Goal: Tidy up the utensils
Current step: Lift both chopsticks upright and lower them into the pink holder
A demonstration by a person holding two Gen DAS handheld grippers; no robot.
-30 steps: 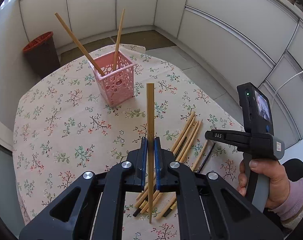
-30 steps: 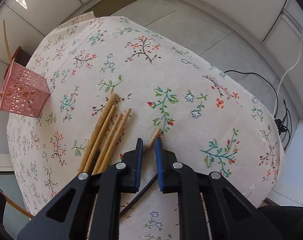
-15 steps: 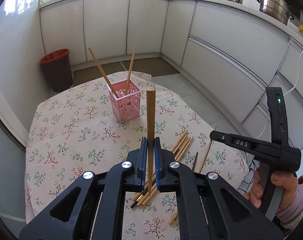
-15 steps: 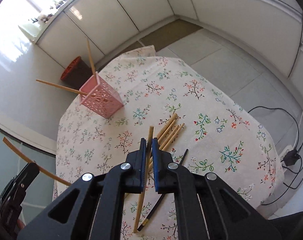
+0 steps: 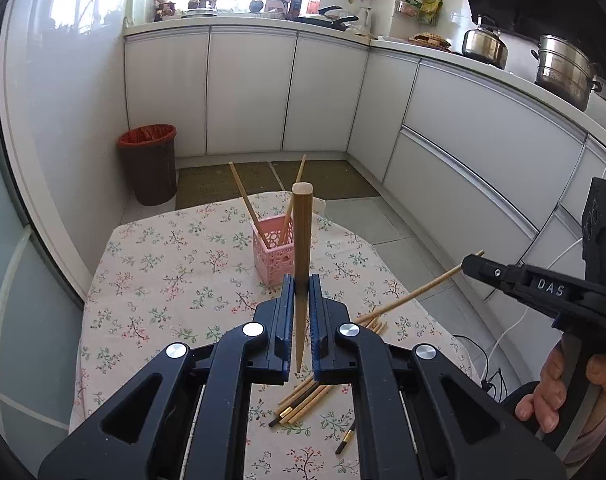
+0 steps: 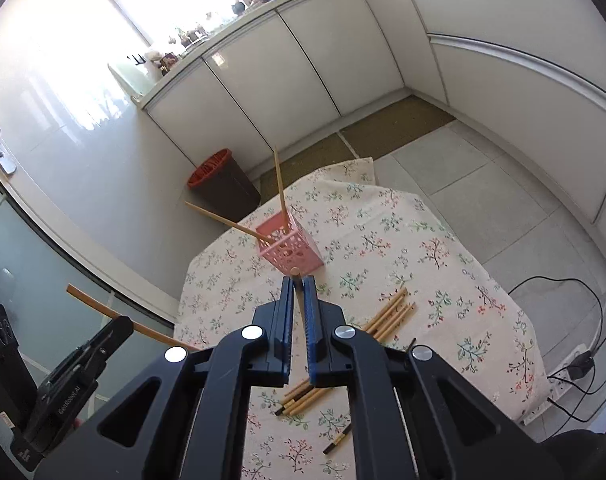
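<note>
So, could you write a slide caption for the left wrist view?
Left gripper holds a chopstick upright above the floral table, facing the pink basket.

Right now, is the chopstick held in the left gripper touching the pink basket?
Apart. In the right wrist view, the left gripper holds its chopstick off beyond the table edge, with open space between it and the pink basket.

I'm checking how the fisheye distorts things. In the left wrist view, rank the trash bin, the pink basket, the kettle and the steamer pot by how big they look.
1. Trash bin
2. Steamer pot, though it is farther off, so true size is unsure
3. Pink basket
4. Kettle

The pot and the basket look close in size.
</note>
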